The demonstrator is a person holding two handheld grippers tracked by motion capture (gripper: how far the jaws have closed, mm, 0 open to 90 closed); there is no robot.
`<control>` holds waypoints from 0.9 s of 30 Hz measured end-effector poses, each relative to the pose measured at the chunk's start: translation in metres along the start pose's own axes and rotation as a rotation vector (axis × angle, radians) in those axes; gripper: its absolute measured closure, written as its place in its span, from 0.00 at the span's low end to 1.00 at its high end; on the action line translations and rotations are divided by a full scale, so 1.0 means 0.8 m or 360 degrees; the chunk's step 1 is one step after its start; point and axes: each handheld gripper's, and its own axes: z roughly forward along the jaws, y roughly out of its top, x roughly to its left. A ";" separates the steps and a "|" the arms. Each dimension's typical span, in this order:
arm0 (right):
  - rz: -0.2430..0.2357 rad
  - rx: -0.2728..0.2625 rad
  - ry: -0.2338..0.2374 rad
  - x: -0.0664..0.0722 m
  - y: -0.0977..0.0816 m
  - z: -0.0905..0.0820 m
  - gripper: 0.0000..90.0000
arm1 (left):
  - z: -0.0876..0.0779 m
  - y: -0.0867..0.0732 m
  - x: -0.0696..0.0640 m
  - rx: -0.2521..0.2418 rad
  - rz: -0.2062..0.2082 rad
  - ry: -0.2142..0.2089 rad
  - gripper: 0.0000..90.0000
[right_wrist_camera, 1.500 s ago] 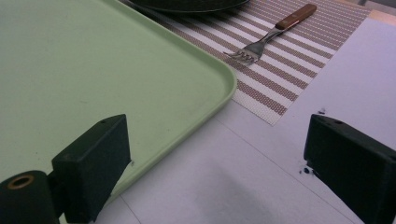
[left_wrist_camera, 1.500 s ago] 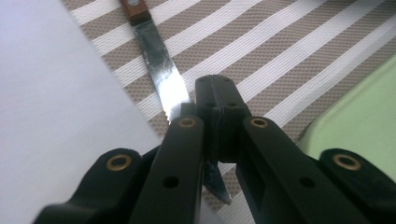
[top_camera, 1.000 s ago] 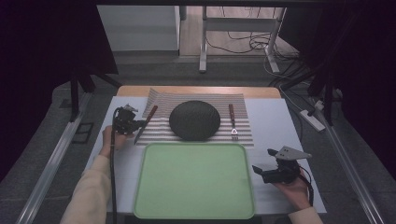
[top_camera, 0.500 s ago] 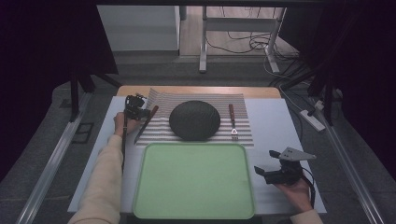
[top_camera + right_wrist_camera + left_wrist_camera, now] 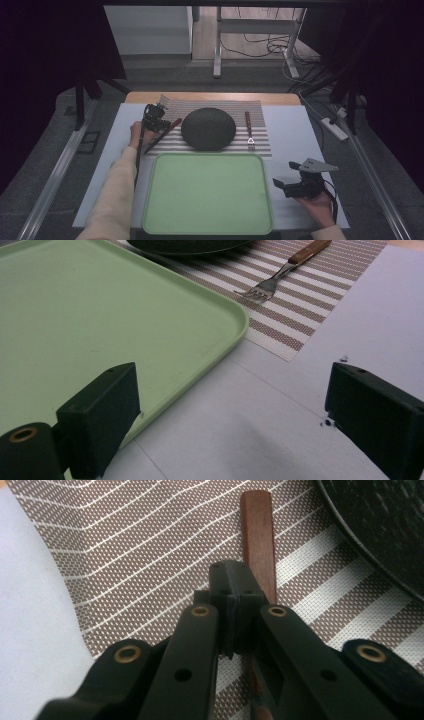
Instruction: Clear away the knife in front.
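Observation:
A knife with a brown wooden handle (image 5: 169, 130) (image 5: 257, 535) lies slanted on the striped placemat (image 5: 260, 142), left of a black plate (image 5: 208, 129) (image 5: 380, 525). My left gripper (image 5: 161, 121) (image 5: 233, 597) hangs just above the knife, its jaws pressed together with nothing between them; the handle runs beneath the right jaw. A wooden-handled fork (image 5: 248, 129) (image 5: 280, 277) rests right of the plate. My right gripper (image 5: 280, 186) (image 5: 240, 415) is held wide open over the bare white table, beside the right rim of the green tray (image 5: 207, 155) (image 5: 235, 335).
The light green tray takes up the near middle of the white table (image 5: 295, 130). The placemat's left edge (image 5: 65, 580) curls up slightly. Metal rails (image 5: 55, 175) run along both sides of the table, and cables lie on the floor beyond.
My left gripper has travelled from the table's left side up and right onto the placemat, ending over the knife. The right gripper has stayed in place, open.

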 end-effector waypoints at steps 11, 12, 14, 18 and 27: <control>-0.0003 0.0012 0.0004 0.000 0.000 0.001 0.08 | -0.004 0.001 -0.003 0.0025 0.0043 0.0009 0.99; -0.0004 0.0013 0.0005 0.000 -0.001 0.001 0.08 | -0.012 0.001 -0.001 0.0005 0.0030 0.0031 0.98; -0.0009 0.0022 0.0008 0.000 -0.001 0.000 0.08 | -0.022 0.001 0.001 0.0007 0.0039 0.0027 0.94; -0.0010 0.0029 0.0003 0.000 -0.001 0.001 0.08 | -0.043 0.004 -0.002 0.0033 0.0085 0.0065 0.56; -0.0014 0.0040 -0.0002 0.001 -0.001 0.002 0.08 | -0.064 0.017 -0.014 0.0220 0.0152 0.0039 0.21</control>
